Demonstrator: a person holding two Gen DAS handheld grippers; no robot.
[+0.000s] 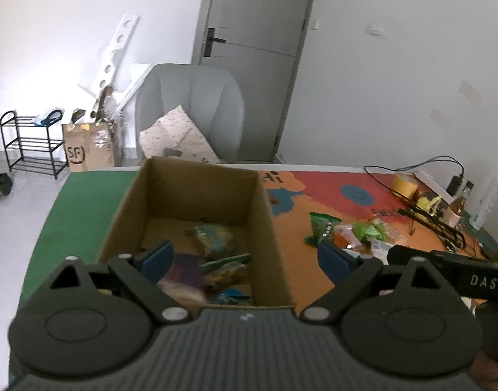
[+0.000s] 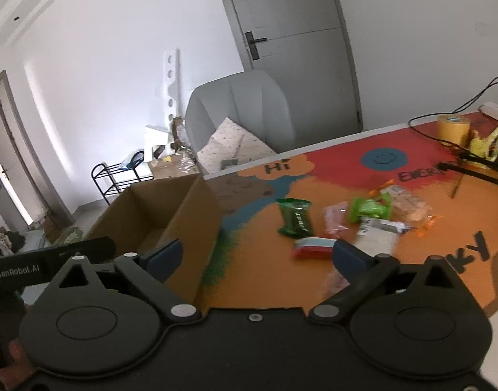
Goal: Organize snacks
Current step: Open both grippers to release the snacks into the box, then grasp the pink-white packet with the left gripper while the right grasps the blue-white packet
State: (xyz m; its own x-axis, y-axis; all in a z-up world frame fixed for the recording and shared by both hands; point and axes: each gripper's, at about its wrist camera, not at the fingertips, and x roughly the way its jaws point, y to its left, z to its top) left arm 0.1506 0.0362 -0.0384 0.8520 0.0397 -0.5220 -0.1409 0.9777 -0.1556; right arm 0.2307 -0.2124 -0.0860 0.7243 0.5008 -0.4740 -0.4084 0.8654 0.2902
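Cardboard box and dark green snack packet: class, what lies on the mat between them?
Nothing: between the cardboard box and the dark green snack packet, the right wrist view shows bare mat.

Left view: close above the box (image 1: 196,215), facing 12 o'clock.
Right view: beside box (image 2: 170,208), snacks (image 2: 346,221) at 1 o'clock.
Shared: box, snacks, bench (image 2: 346,169), chair (image 1: 190,104).

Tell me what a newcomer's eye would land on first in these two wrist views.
First the open cardboard box on the green end of the table, with several snack packets already lying inside it. Next the loose pile of snacks on the orange part of the bright mat, right of the box, a dark green packet nearest to it. Both the left gripper and the right gripper stand open and empty.
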